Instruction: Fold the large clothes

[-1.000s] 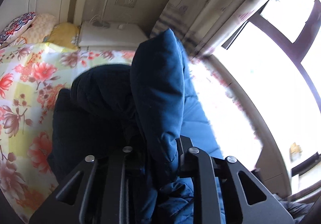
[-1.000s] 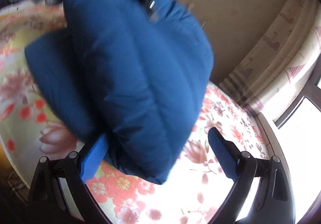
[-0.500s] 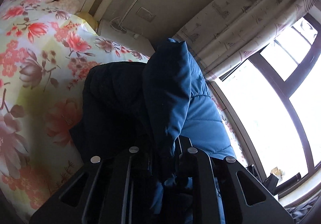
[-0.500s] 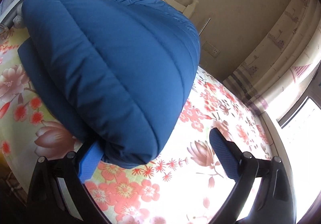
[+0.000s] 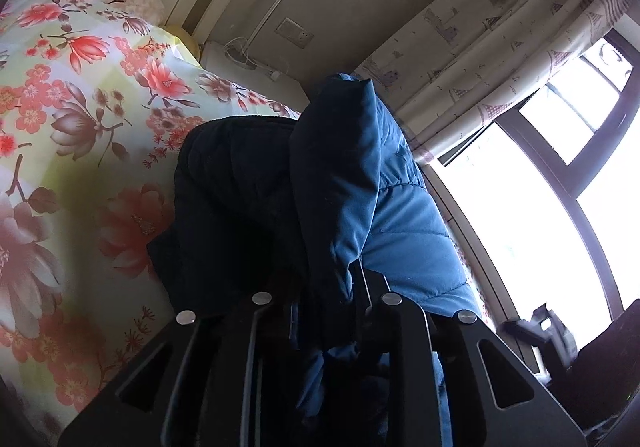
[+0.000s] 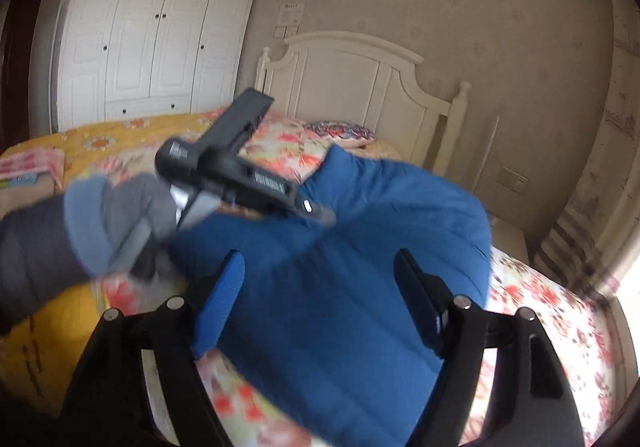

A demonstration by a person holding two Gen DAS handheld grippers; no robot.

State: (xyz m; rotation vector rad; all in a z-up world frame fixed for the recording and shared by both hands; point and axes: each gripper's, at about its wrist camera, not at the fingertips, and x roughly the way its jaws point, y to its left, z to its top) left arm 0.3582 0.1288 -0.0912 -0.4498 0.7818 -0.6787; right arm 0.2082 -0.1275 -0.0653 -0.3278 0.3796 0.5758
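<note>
A: How far along is the folding judged to be?

B: Partly done, it seems. In the left wrist view a thick fold of the blue quilted jacket (image 5: 360,183) is clamped between the fingers of the left gripper (image 5: 326,303), at 6 o'clock, and the padded cloth is stood up from there towards 12. In the right wrist view the jacket (image 6: 352,287) is seen bunched into a rounded heap on the floral bedspread (image 6: 556,323), so at least one fold can be taken as made. Flattening and a final fold are judged to be left.

A: And the right gripper?

B: The right gripper (image 6: 320,307) is held spread wide, nothing between its pads; the jacket lies just beyond them, apart from both as far as can be told. The left gripper (image 6: 240,175) is seen blurred at 10 o'clock over the heap, carried by a gloved hand (image 6: 120,223).

A: What else is around, going outward?

B: The bedspread (image 5: 80,119) is spread at 9 o'clock in the left view. Farther off, a patterned pillow (image 6: 340,133) is laid against the white headboard (image 6: 360,83) at 12, a white wardrobe (image 6: 160,31) stands at 10 to 11, and a curtain (image 5: 500,35) and window (image 5: 560,175) are found at 2 to 3.

A: Anything in the way?

B: Nothing is laid on the jacket. The puffiness itself is likely to resist a flat fold.
</note>
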